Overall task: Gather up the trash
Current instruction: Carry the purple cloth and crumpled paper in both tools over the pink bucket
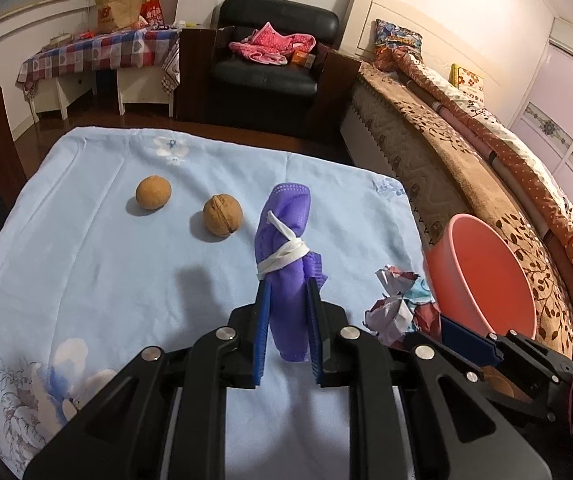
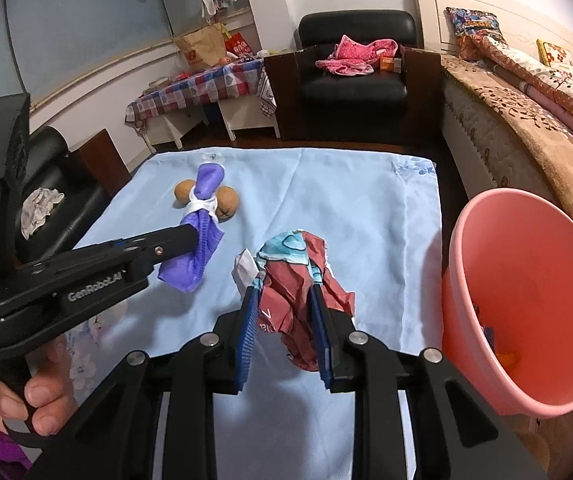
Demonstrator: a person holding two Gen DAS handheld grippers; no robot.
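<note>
My left gripper (image 1: 288,286) is shut on a rolled purple face mask (image 1: 286,232) tied with its white strap, held above the blue cloth; it also shows in the right wrist view (image 2: 202,220). My right gripper (image 2: 282,292) is shut on a crumpled red and teal wrapper (image 2: 298,272), lifted above the cloth; the wrapper shows in the left wrist view (image 1: 398,304) too. A pink bucket (image 2: 526,300) stands right of the table, with some items in its bottom. Two walnuts (image 1: 222,214) (image 1: 153,192) lie on the cloth beyond the mask.
The table is covered with a light blue floral cloth (image 1: 126,260). A bed (image 1: 486,168) runs along the right. A black armchair (image 1: 274,60) with pink clothes and a checkered-cloth table (image 1: 102,56) stand behind. A dark sofa (image 2: 54,200) is on the left.
</note>
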